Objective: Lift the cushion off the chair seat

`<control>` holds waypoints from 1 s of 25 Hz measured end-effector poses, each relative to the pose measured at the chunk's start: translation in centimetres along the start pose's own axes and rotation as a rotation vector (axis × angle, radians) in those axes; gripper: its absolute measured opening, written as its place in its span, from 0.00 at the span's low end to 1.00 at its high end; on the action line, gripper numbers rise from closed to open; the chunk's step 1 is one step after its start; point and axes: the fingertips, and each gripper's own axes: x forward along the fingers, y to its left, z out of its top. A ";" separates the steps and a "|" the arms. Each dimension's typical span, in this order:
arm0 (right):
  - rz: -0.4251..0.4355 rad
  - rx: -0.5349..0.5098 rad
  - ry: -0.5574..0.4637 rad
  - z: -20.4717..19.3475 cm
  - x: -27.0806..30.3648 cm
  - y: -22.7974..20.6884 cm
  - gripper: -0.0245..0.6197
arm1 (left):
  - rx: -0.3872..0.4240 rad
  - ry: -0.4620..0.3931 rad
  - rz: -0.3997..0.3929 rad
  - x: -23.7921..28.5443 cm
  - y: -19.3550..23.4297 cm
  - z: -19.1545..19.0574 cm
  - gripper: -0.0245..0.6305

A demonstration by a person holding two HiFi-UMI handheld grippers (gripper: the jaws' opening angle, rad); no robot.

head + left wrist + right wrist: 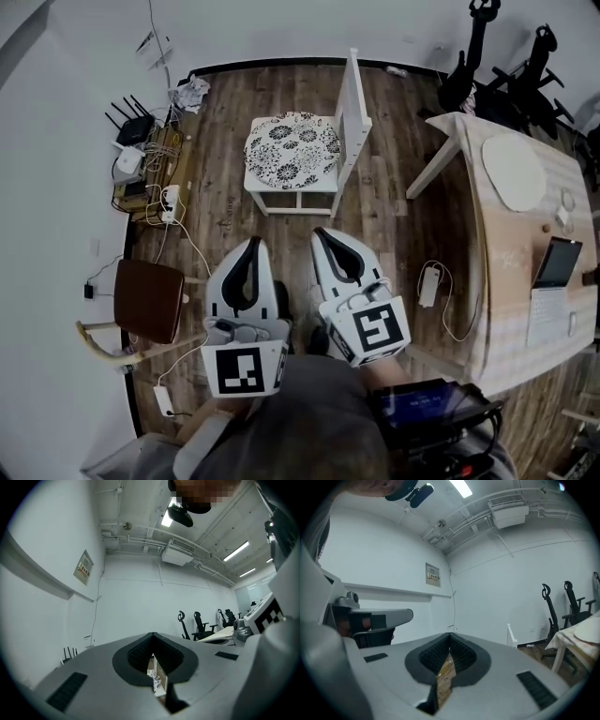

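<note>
In the head view a round cushion (292, 148) with a black-and-white flower print lies on the seat of a white chair (353, 105), whose back is on the right. Both grippers hover over the wood floor short of the chair's front edge and point level at it. My left gripper (253, 242) is shut and holds nothing. My right gripper (322, 232), beside it, is also shut and holds nothing. In the left gripper view the jaw tips (153, 634) meet, and a sliver of cushion (153, 680) shows through the slit below them. The right gripper view (449, 634) shows only floor there.
A wooden table (506, 281) at the right carries a laptop (555, 264) and a white oval pad (514, 172). A brown stool (148, 300) stands at the left. Routers and cables (141, 150) lie along the left wall. A charger (429, 286) lies on the floor. Office chairs (487, 66) stand at the back right.
</note>
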 end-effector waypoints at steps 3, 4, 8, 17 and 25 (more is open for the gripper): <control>0.002 -0.007 0.013 -0.2 3.2 0.0 0.05 | -0.026 0.007 0.000 2.3 2.4 -0.3 0.05; 0.003 -0.011 0.016 -0.3 4.5 0.1 0.05 | -0.032 0.008 0.000 3.0 3.4 -0.5 0.05; 0.016 -0.017 0.022 -0.4 8.9 0.4 0.05 | -0.050 0.009 0.012 5.6 7.0 -1.2 0.05; 0.012 -0.055 0.045 0.8 17.1 1.1 0.05 | -0.081 -0.004 0.025 10.1 14.3 -1.1 0.05; 0.023 -0.105 0.045 2.1 22.0 3.0 0.05 | -0.119 -0.032 0.036 12.3 19.4 -0.8 0.05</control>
